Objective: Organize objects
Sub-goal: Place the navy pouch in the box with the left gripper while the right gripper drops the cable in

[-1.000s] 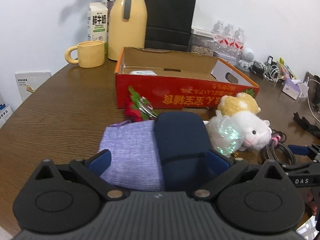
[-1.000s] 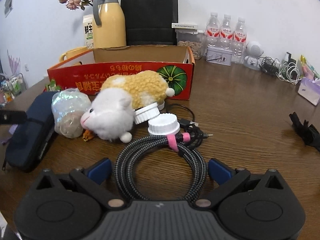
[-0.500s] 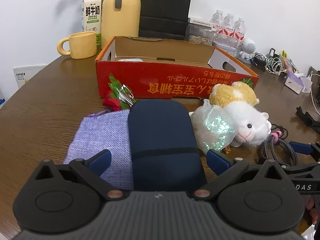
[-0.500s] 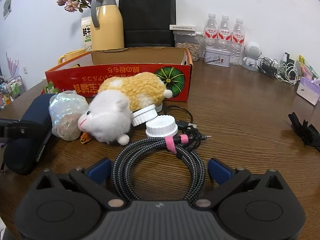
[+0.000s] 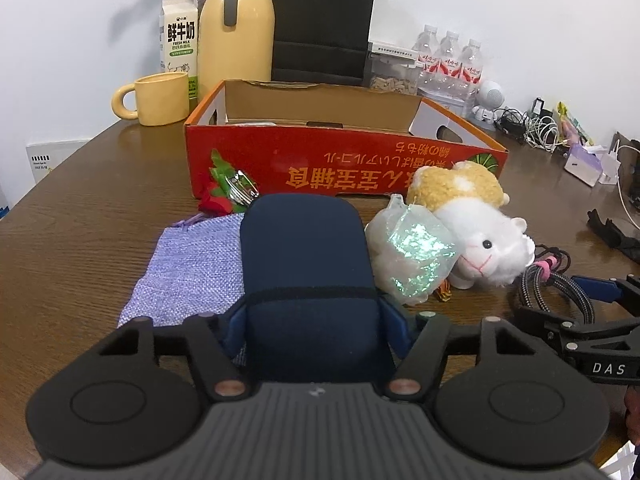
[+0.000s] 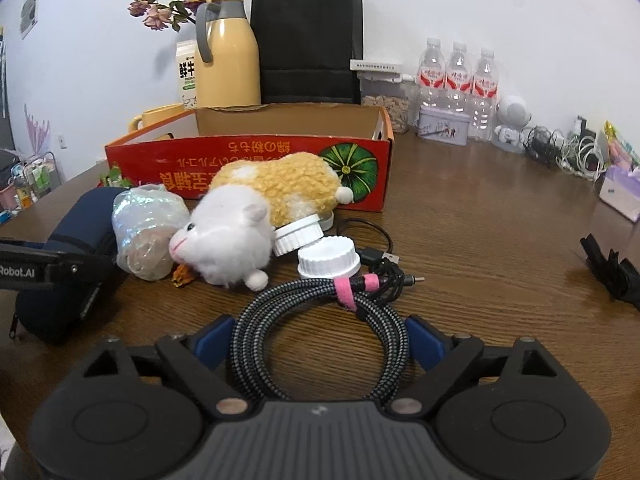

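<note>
My left gripper [image 5: 312, 320] is shut on a navy blue zip case [image 5: 306, 256], its blue pads pressed against both sides; the case also shows in the right wrist view [image 6: 68, 264]. A lilac cloth pouch [image 5: 188, 272] lies left of the case. My right gripper [image 6: 320, 340] has its jaws on either side of a coiled braided cable [image 6: 320, 320] with a pink tie, closing in on it. A plush hamster [image 6: 260, 216], a crinkly plastic bag [image 6: 146, 232] and two white lids [image 6: 328, 258] lie in front of the open red cardboard box [image 6: 248, 160].
A yellow mug [image 5: 158, 98], milk carton [image 5: 178, 38], yellow thermos [image 5: 236, 28] and black paper bag [image 5: 320, 20] stand behind the box. Water bottles [image 6: 458, 84], a tin [image 6: 442, 128] and tangled chargers [image 6: 568, 152] sit at the back right. A black item [image 6: 612, 268] lies right.
My left gripper has closed on the navy case, which was between open fingers before. My right gripper's fingers have drawn in toward the cable coil.
</note>
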`<control>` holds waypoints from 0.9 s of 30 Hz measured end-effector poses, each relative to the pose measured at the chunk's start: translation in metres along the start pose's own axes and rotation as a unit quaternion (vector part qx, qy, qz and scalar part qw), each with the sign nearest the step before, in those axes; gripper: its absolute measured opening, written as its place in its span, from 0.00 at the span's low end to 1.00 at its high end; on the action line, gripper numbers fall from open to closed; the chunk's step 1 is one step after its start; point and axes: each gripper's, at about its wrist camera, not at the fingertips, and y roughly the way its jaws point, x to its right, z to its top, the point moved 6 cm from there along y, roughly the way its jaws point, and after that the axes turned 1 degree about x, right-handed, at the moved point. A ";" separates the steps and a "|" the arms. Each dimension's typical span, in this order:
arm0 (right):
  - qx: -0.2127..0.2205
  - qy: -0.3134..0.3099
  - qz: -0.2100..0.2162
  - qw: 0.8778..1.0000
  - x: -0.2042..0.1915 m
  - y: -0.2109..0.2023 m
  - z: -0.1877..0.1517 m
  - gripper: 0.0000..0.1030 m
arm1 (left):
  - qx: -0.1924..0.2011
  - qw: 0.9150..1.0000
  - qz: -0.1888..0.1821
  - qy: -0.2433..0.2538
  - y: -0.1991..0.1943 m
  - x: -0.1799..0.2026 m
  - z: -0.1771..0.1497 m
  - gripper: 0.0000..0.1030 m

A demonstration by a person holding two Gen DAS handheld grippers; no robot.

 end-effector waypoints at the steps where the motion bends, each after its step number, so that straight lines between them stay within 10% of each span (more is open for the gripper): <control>1: 0.004 0.001 0.001 1.000 0.000 -0.002 0.000 0.87 | 0.001 1.000 -0.001 0.001 -0.001 0.000 0.000 0.64; 27: 0.110 0.001 -0.006 0.994 -0.015 -0.058 0.038 0.86 | 0.068 0.997 -0.035 0.024 -0.051 0.002 0.036 0.63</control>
